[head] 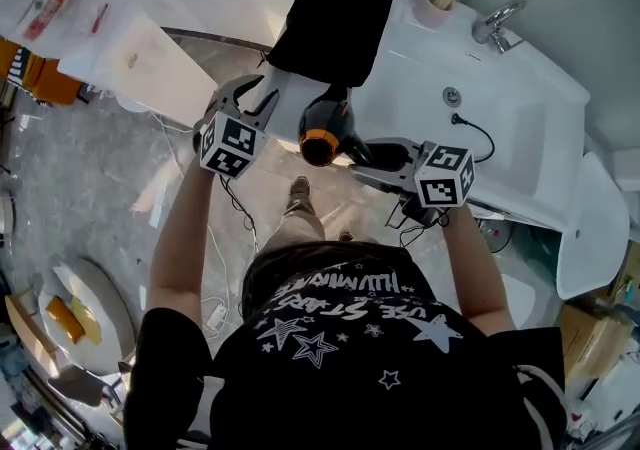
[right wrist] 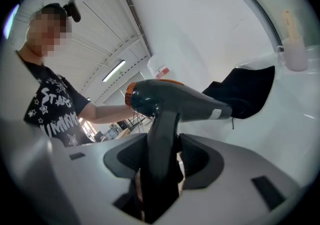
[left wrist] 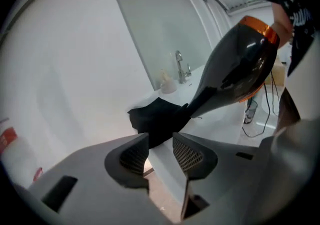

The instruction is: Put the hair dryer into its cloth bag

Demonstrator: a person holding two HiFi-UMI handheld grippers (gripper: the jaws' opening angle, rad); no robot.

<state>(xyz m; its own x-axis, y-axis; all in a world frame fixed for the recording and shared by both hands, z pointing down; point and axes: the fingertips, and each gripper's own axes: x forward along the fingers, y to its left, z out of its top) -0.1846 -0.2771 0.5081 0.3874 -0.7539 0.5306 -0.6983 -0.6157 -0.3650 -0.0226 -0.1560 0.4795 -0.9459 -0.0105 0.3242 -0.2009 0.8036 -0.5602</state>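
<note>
Head view: the right tool [head: 358,156] is clamped on the handle of the black hair dryer [head: 325,133]. It holds the dryer in the air just off the edge of the white counter [head: 410,68], with the nozzle at the near edge of the black cloth bag [head: 335,28]. The bag lies on the counter and hangs over its rim. The left tool [head: 255,98] is just beside the dryer.

Left gripper view: the left tool's jaws stand apart with nothing between them, and the bag lies beyond.

Right gripper view: both pads press on the dryer's handle.
</note>
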